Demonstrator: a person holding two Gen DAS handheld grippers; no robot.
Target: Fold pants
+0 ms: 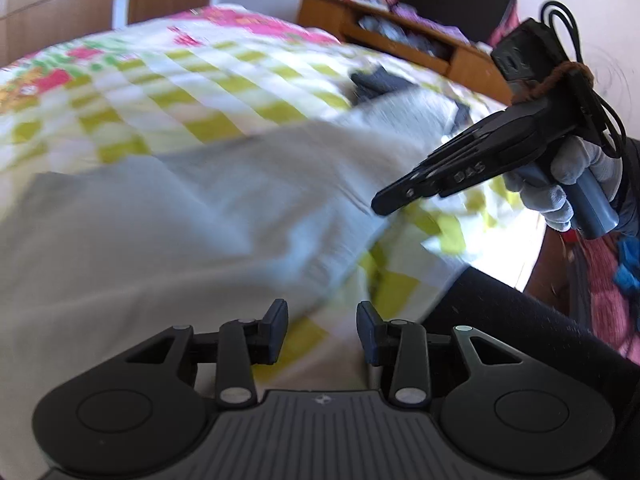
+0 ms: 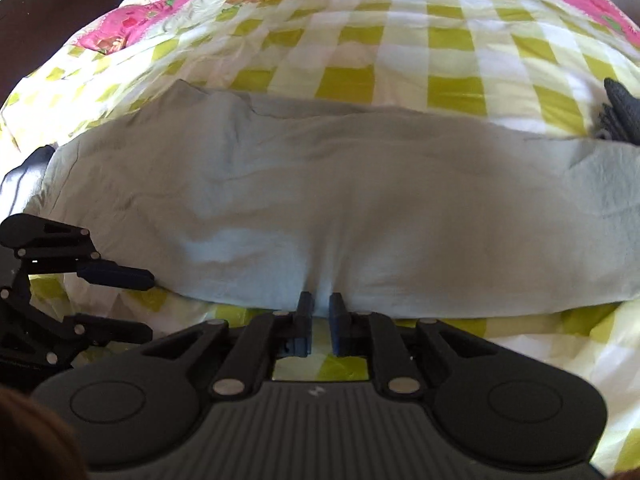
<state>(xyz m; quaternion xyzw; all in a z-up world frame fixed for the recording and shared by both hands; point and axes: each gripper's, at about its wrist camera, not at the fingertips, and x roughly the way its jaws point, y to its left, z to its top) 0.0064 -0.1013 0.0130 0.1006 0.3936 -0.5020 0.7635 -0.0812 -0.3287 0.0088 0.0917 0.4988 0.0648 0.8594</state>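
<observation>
Pants (image 2: 320, 208) pale grey, creased, spread across checked bedspread (image 2: 400, 44); right gripper (image 2: 320, 326) pinching near edge; left gripper (image 1: 322, 330) wide, empty.

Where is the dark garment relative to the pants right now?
In the right wrist view the dark garment lies at the far right edge on the checkered bedspread, touching the pants' far right end.

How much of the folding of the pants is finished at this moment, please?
Done: the grey pants lie spread lengthwise on the checked bedspread, seemingly doubled leg on leg. In hand: the right tool sits nearly shut at their near edge, perhaps pinching it; the left tool is open and empty. Left: folding them shorter.
</observation>
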